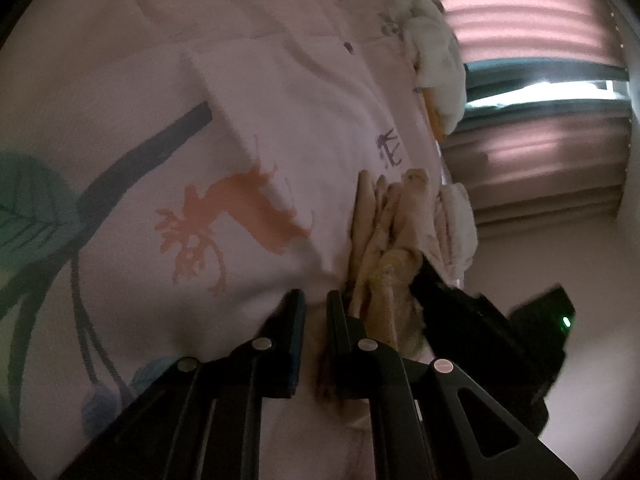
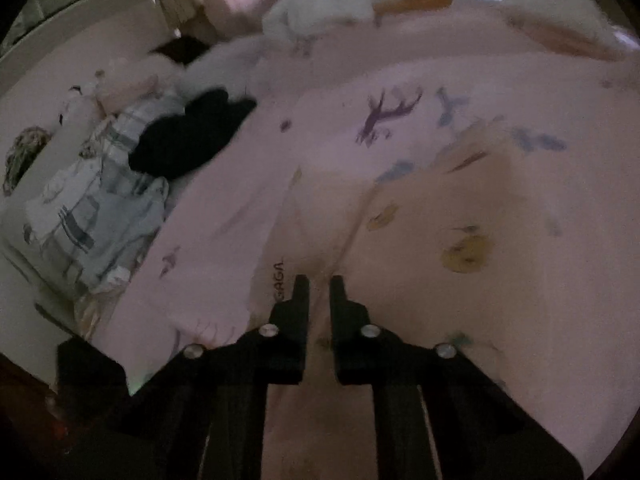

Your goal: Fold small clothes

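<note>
Dark capital letters reading "GAGA" [image 2: 279, 276] run sideways along the edge of a pale pink cloth [image 2: 224, 264] in the right wrist view, just left of the tool tips; whether more letters come before them cannot be told. The left wrist view shows a small purple mark [image 1: 389, 147] on a pink printed sheet [image 1: 280, 92] that may be lettering, but it is too blurred to read. No other text, number or label is legible.
</note>
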`<state>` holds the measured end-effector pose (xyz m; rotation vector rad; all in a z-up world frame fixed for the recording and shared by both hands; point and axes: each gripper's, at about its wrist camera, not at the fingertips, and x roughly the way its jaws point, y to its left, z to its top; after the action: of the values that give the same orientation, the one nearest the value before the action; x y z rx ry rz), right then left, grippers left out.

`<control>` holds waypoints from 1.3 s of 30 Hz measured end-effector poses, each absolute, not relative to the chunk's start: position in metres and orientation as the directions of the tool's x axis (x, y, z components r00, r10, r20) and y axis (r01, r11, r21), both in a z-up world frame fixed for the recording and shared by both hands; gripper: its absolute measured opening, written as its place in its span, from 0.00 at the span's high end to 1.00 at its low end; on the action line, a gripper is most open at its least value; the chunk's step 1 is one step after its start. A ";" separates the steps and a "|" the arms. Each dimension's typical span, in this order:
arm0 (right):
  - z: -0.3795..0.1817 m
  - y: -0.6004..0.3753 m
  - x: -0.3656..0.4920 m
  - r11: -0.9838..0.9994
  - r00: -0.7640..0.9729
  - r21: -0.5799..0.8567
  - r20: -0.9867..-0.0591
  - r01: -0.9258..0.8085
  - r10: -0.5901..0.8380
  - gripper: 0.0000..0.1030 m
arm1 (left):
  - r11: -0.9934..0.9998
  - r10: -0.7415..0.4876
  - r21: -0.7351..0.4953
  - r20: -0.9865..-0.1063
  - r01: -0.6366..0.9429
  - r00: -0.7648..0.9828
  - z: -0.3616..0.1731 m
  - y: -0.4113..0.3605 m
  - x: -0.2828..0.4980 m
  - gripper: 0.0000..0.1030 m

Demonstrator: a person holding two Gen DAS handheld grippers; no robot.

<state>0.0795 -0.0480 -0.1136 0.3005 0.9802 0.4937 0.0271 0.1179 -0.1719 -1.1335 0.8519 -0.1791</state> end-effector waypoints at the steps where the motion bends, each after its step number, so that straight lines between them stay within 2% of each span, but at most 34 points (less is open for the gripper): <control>1: -0.118 -0.044 0.080 0.837 0.442 0.475 -0.711 -0.271 0.547 0.90 | 0.451 -0.527 -0.847 -0.508 -0.282 0.681 -0.172 0.117 0.027 0.93; 4: -0.120 -0.027 0.074 0.834 0.444 0.453 -0.706 -0.316 0.552 0.89 | 0.482 -0.504 -0.829 -0.527 -0.283 0.685 -0.169 0.113 0.029 0.93; 9: -0.116 -0.026 0.077 0.790 0.403 0.512 -0.680 -0.337 0.613 0.87 | 0.576 -0.439 -0.771 -0.573 -0.272 0.692 -0.161 0.102 0.030 0.92; 14: -0.100 -0.050 0.069 0.777 0.414 0.535 -0.657 -0.331 0.630 0.85 | 0.612 -0.397 -0.744 -0.582 -0.268 0.710 -0.157 0.095 0.030 0.88; 17: -0.085 -0.073 0.061 0.793 0.461 0.518 -0.646 -0.321 0.608 0.75 | 0.628 -0.373 -0.732 -0.582 -0.266 0.723 -0.154 0.093 0.028 0.83; 19: -0.074 -0.096 0.056 0.805 0.510 0.510 -0.628 -0.301 0.588 0.55 | 0.660 -0.347 -0.707 -0.587 -0.254 0.732 -0.149 0.088 0.028 0.80; 21: -0.069 -0.115 0.055 0.824 0.546 0.498 -0.625 -0.272 0.558 0.45 | 0.703 -0.301 -0.669 -0.587 -0.241 0.752 -0.142 0.082 0.026 0.80; 24: -0.065 -0.144 0.053 0.849 0.585 0.482 -0.631 -0.219 0.509 0.43 | 0.735 -0.270 -0.649 -0.548 -0.198 0.792 -0.133 0.078 0.023 0.77; 25: -0.065 -0.152 0.053 0.854 0.594 0.480 -0.633 -0.202 0.497 0.40 | 0.732 -0.270 -0.656 -0.529 -0.186 0.805 -0.132 0.079 0.021 0.70; 27: -0.069 -0.171 0.053 0.863 0.604 0.480 -0.644 -0.158 0.469 0.35 | 0.695 -0.279 -0.702 -0.464 -0.156 0.841 -0.129 0.083 0.014 0.60; 30: -0.084 -0.188 0.056 0.847 0.577 0.519 -0.659 -0.115 0.482 0.34 | 0.653 -0.337 -0.754 -0.375 -0.072 0.864 -0.126 0.085 0.010 0.57; 31: -0.091 -0.190 0.057 0.840 0.561 0.533 -0.666 -0.103 0.492 0.34 | 0.669 -0.348 -0.741 -0.385 -0.062 0.855 -0.124 0.081 0.013 0.54; 34: -0.113 -0.191 0.060 0.812 0.507 0.578 -0.678 -0.079 0.532 0.34 | 0.725 -0.362 -0.683 -0.490 -0.091 0.793 -0.132 0.065 0.035 0.53; 37: -0.129 -0.183 0.062 0.774 0.465 0.627 -0.662 -0.087 0.588 0.34 | 0.666 -0.472 -0.739 -0.526 -0.105 0.707 -0.154 0.060 0.058 0.53; 39: -0.133 -0.176 0.063 0.755 0.458 0.646 -0.641 -0.111 0.616 0.34 | 0.649 -0.527 -0.757 -0.519 -0.077 0.673 -0.160 0.058 0.069 0.53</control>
<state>0.0630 -0.1761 -0.1335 0.5742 1.0042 0.4787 0.0690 0.0583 -0.1600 -0.8426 0.8090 -0.2902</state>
